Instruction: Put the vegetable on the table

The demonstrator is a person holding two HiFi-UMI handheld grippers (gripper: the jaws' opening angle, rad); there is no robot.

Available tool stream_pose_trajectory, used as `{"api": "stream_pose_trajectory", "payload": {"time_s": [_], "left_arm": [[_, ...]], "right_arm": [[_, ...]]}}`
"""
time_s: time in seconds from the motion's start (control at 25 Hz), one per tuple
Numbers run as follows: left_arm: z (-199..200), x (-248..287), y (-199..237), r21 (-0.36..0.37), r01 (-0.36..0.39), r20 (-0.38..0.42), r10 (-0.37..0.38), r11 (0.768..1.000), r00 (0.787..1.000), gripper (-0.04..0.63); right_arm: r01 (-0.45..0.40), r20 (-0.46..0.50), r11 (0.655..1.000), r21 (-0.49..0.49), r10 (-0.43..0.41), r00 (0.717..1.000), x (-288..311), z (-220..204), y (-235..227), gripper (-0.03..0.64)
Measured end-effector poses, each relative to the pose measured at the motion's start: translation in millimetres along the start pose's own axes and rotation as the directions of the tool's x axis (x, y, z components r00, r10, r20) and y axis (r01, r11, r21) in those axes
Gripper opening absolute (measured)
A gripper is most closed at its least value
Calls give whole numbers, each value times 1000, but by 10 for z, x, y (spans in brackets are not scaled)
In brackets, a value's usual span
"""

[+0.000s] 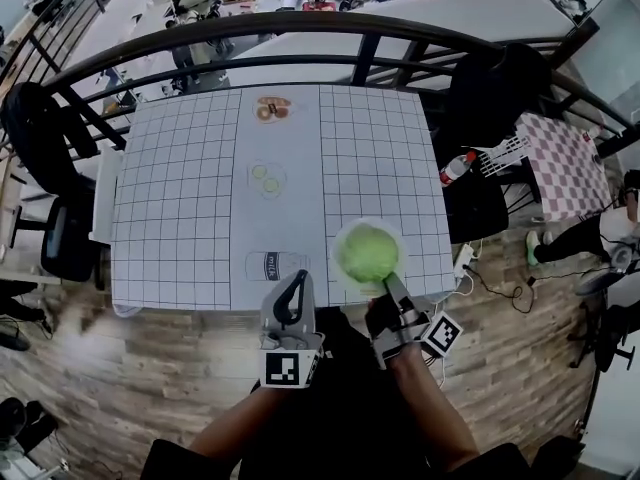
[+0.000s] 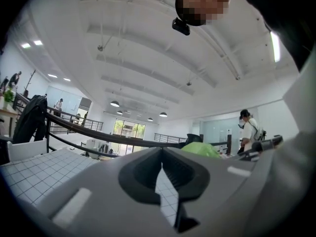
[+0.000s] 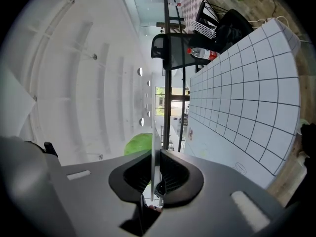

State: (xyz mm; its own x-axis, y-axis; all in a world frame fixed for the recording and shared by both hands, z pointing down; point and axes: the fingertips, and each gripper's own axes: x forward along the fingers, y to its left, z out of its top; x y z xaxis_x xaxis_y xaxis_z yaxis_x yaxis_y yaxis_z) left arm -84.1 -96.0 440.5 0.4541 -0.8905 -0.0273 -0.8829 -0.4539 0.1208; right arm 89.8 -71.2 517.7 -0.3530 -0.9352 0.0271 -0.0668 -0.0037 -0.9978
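A round green vegetable (image 1: 367, 253) lies on a white plate (image 1: 340, 236) over the near right corner of the grid-patterned table (image 1: 180, 198). My right gripper (image 1: 390, 286) is shut on the plate's near rim. In the right gripper view the thin plate edge (image 3: 152, 147) runs between the closed jaws of that gripper (image 3: 155, 169), with the vegetable (image 3: 137, 144) beyond. My left gripper (image 1: 297, 280) hovers at the table's front edge, left of the plate, shut and holding nothing. From the left gripper (image 2: 161, 162) the vegetable (image 2: 200, 148) shows to the right.
The table's middle strip carries printed pictures: food (image 1: 272, 109), slices (image 1: 266, 178) and a can (image 1: 272, 265). A bottle (image 1: 457, 167) lies on a dark chair to the right, by a checked cloth (image 1: 565, 163). A black railing (image 1: 330, 23) runs behind the table. A person (image 2: 249, 130) stands far off.
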Motion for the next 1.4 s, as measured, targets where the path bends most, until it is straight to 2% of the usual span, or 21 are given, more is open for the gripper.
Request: {"api": "stream_pose_trajectory", "payload": {"time_s": [0.2, 0.36, 0.52, 0.6, 0.68, 0.84, 1.12, 1.4], "left_arm": [[-17, 474, 19, -1, -5, -22, 5, 1000, 1000, 8], [-11, 697, 35, 32, -24, -8, 24, 999, 1000, 8], [-110, 887, 8, 17, -39, -38, 39, 999, 998, 8], [-103, 990, 71, 26, -60, -12, 60, 998, 998, 8], [-71, 1091, 113, 48, -69, 0, 69, 997, 998, 8], [-137, 1239, 79, 62, -66, -63, 70, 996, 996, 8], [-102, 1420, 4, 106, -48, -69, 56, 993, 996, 8], [-108, 1524, 66, 93, -93, -84, 101, 991, 991, 8]], "right_arm": [[38, -3, 999, -13, -38, 999, 320, 387, -179, 29], [34, -17, 999, -5, -34, 999, 503, 572, -362, 26], [53, -26, 997, -47, -55, 998, 651, 798, -573, 29], [48, -38, 997, -67, -50, 998, 780, 887, -640, 29], [41, -53, 996, -73, -45, 998, 911, 940, -690, 29], [37, -61, 998, -43, -40, 997, 1074, 1040, -844, 29], [50, -72, 997, -51, -54, 996, 1410, 1218, -1229, 29], [107, -65, 993, -40, -110, 992, 1557, 1292, -1700, 32]]}}
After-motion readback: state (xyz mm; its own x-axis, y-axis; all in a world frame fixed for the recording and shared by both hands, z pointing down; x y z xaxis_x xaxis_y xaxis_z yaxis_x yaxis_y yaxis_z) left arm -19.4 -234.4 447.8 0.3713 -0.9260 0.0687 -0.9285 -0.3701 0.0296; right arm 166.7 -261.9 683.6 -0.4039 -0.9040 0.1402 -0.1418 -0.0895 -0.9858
